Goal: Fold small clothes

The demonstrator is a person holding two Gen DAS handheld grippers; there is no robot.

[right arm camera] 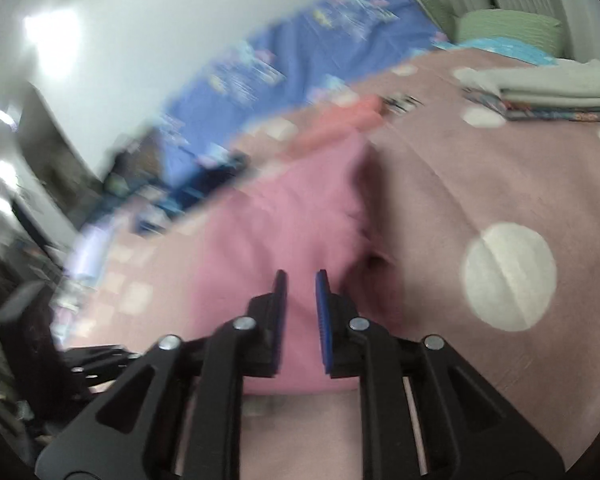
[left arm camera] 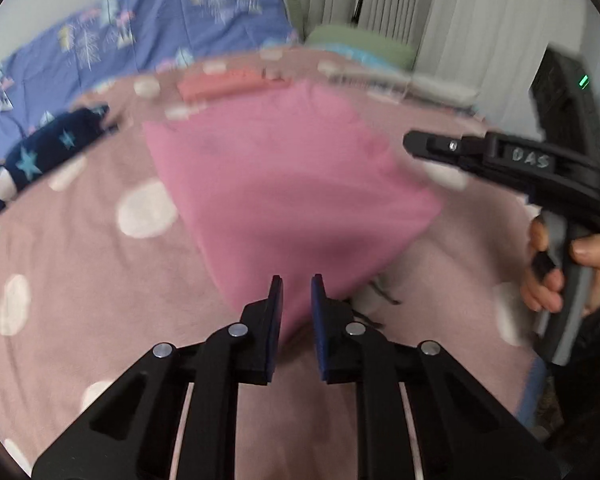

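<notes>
Pink garment (left arm camera: 284, 184) lay on the dotted mauve blanket (left arm camera: 80, 288), its near corner running between your left gripper's (left arm camera: 297, 286) narrowly gapped fingers; can't tell if the pads pinched it. Your right gripper (right arm camera: 301, 280) sat over the same cloth, fingers narrow, grip unclear too. Navy star-print garment (left arm camera: 40, 160) lay off left, folded pile (right arm camera: 548, 92) far right.
</notes>
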